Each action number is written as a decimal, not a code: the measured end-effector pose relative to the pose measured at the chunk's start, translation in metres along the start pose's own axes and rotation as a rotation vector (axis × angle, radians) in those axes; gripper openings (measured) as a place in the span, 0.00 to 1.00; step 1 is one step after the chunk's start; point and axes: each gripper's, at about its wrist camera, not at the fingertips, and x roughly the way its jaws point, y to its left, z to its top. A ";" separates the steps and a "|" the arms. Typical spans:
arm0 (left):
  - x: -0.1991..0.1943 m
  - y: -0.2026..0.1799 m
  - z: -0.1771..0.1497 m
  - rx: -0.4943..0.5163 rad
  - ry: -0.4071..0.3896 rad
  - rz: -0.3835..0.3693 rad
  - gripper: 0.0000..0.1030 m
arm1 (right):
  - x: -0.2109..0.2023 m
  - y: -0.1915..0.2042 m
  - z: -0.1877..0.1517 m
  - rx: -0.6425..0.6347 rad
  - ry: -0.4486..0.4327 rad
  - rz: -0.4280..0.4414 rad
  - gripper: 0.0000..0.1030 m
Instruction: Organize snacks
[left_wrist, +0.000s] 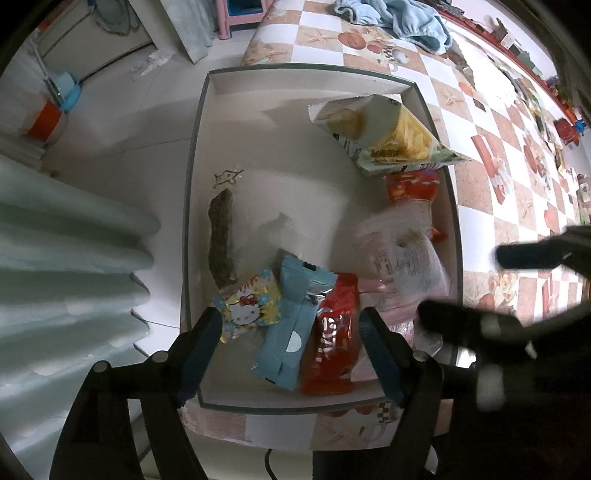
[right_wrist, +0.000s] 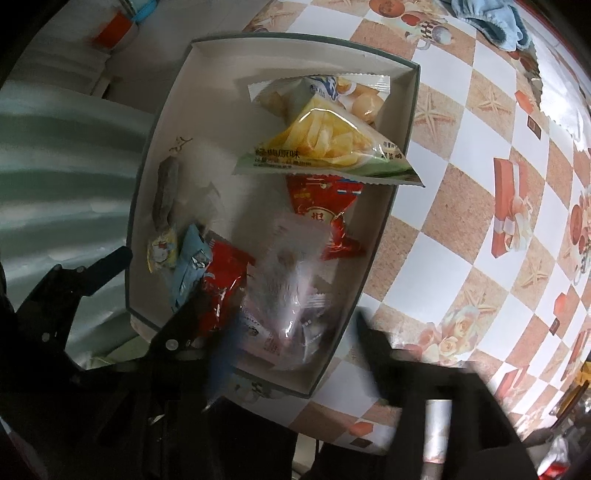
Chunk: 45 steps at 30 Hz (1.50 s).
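Below spread left gripper (left_wrist: 290, 341): red packet (left_wrist: 332, 332); untouched

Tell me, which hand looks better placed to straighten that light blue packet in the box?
Probably the left. The left gripper hangs open right over the light blue packet in the box. The right gripper, also open, sits over the clear pink bag beside it.
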 end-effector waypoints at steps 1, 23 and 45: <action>0.000 0.000 0.000 0.002 0.007 -0.005 0.79 | -0.002 0.000 -0.001 -0.003 -0.007 -0.004 0.97; -0.025 -0.026 0.002 0.048 -0.013 0.014 0.86 | -0.045 -0.050 -0.042 0.055 -0.105 -0.013 0.99; -0.041 -0.039 0.001 0.035 -0.029 0.045 0.87 | -0.054 -0.093 -0.061 0.147 -0.074 0.003 0.99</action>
